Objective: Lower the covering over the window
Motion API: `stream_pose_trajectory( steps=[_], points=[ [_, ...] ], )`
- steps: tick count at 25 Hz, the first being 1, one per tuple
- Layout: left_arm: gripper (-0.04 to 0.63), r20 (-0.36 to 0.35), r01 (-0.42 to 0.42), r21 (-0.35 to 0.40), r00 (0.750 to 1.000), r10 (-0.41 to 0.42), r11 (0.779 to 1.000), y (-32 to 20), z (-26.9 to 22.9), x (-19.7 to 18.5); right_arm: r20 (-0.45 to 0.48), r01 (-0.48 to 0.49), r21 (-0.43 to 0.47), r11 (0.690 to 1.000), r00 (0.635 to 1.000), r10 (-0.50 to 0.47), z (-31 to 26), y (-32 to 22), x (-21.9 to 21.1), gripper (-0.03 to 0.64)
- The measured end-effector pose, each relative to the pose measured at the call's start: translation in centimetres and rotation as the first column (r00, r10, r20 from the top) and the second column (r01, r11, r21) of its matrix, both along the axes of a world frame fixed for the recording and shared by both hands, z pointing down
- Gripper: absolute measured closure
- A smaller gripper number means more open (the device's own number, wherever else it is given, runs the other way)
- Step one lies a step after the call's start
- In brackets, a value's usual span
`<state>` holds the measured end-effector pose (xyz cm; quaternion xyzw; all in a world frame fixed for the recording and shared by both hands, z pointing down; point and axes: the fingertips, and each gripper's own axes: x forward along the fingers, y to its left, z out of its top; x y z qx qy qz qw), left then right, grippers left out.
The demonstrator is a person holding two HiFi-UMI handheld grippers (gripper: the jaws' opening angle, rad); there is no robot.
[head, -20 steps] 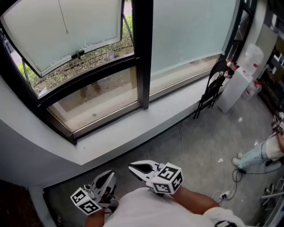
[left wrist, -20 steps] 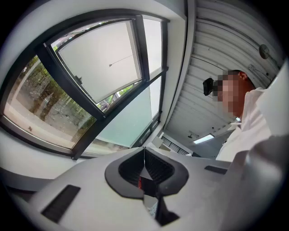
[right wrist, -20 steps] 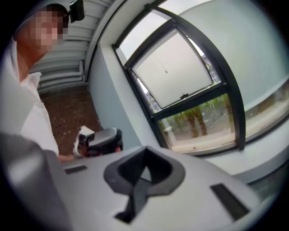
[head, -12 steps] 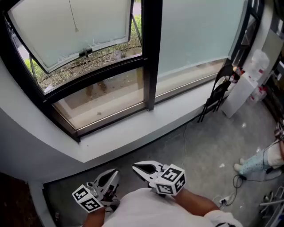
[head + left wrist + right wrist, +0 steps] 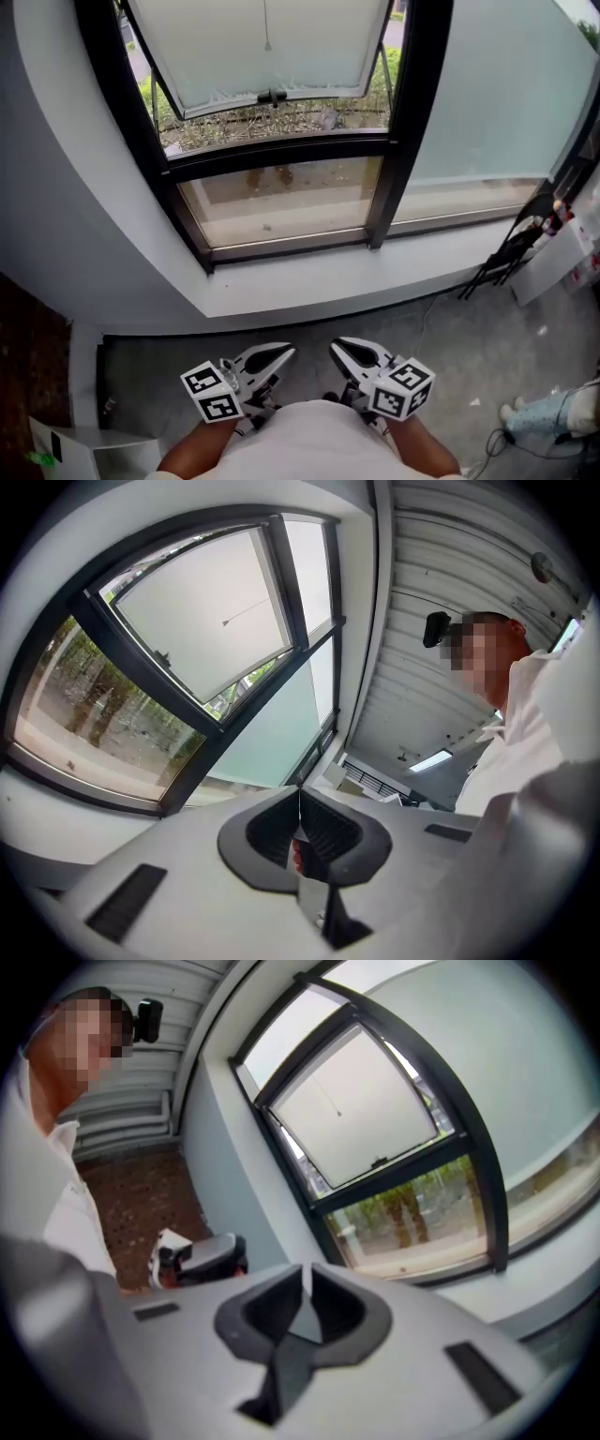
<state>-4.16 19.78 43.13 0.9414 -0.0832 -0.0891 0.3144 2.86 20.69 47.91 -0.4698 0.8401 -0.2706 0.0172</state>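
Observation:
A black-framed window (image 5: 403, 122) faces me above a white sill (image 5: 309, 286). Its upper pane (image 5: 272, 42) is tilted open, with a handle (image 5: 272, 96) on its lower edge. A thin pull cord (image 5: 266, 23) hangs in front of that pane; it also shows as the cord (image 5: 248, 611) and the cord (image 5: 330, 1101) in the two gripper views. No blind or shade shows. My left gripper (image 5: 284, 352) and right gripper (image 5: 337, 345) are held low by my body, far below the cord. Both are shut with nothing in them: left gripper (image 5: 300, 794), right gripper (image 5: 307, 1274).
A folded black stand (image 5: 511, 253) and a white box (image 5: 553, 262) lean by the wall at the right. A cable (image 5: 422, 319) runs across the grey floor. A white bin (image 5: 84, 450) sits at the lower left. Someone's leg (image 5: 548, 412) shows at the lower right.
The head view has swung left, so the open pane and cord now sit at the centre. Both grippers stay shut and low, shifted slightly right in the picture.

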Motion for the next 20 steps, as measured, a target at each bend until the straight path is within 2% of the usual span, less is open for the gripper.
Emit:
stream_pose_trajectory(
  steps=[5,10,17,20],
  points=[
    [0.578,0.012,0.024,0.026,1.0,-0.025,0.999,-0.4,0.0,-0.3,-0.045,-0.014,0.004,1.0,0.999,0.014,0.4,-0.6,0.3,0.588],
    [0.577,0.033,0.056,0.058,0.998,-0.058,0.997,-0.9,0.1,-0.1,-0.083,-0.006,0.018,1.0,0.997,0.007,0.4,-0.9,0.7,0.519],
    [0.574,0.056,0.122,0.086,0.99,-0.127,0.989,-1.8,0.1,0.6,-0.095,0.012,0.022,1.0,0.995,-0.01,0.3,-1.5,2.2,0.517],
    [0.548,0.058,0.153,0.098,0.986,-0.159,0.983,-2.1,-0.1,1.0,-0.103,0.032,0.032,0.999,0.994,-0.028,0.1,-1.9,3.0,0.517]
  ],
)
